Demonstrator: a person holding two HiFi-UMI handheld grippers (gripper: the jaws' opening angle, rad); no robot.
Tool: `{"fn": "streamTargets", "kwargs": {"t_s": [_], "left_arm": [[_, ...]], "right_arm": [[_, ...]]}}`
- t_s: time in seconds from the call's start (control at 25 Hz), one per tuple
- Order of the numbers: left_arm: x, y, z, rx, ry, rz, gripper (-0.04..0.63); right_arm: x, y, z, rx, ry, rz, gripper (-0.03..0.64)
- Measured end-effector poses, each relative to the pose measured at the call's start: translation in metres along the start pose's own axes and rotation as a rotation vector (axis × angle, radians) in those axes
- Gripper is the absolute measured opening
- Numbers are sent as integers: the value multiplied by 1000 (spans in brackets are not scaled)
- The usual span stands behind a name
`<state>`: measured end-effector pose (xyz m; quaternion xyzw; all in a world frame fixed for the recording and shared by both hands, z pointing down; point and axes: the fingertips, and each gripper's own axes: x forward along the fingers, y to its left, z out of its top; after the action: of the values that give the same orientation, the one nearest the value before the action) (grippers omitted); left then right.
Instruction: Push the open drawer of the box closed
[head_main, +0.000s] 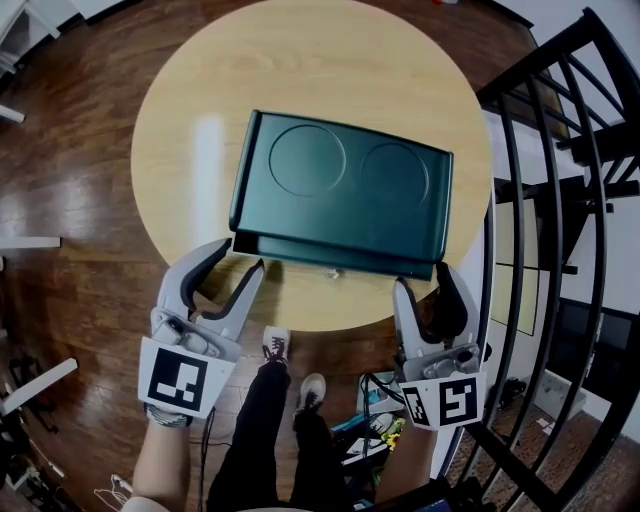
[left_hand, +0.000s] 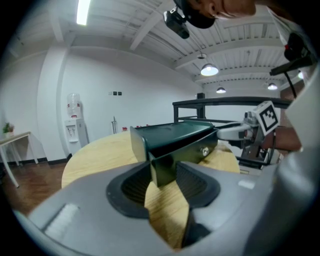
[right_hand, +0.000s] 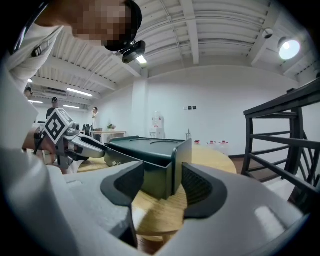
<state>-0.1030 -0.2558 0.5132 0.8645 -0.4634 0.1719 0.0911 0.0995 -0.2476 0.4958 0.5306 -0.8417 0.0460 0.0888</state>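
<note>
Dark green box (head_main: 345, 190) on a round wooden table (head_main: 190, 130), its drawer (head_main: 335, 256) a little way out on the near side.
The head view hides how deep the drawer is. The left gripper (head_main: 240, 256) and right gripper (head_main: 422, 278) both gape wide, each with a front corner between its jaws, perhaps touching it. The knob (left_hand: 204, 150) shows clearly only in the left gripper view. A black railing (head_main: 570, 200) stands just right of the table, cut off by the frame edge.
</note>
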Motion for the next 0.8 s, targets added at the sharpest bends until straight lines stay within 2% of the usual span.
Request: {"fn": "streamTargets", "kwargs": {"t_s": [0.28,0.64,0.8], "left_arm": [[3,5,1,-16,8,-11,183],[4,7,7,16,3,-61,193],[5,7,8,46,-7,-56,192]], "right_arm": [[3,-2,1,33,-9,41,235],[7,0,4,23,2,83,235],[8,-1,5,10,16,77,235]]}}
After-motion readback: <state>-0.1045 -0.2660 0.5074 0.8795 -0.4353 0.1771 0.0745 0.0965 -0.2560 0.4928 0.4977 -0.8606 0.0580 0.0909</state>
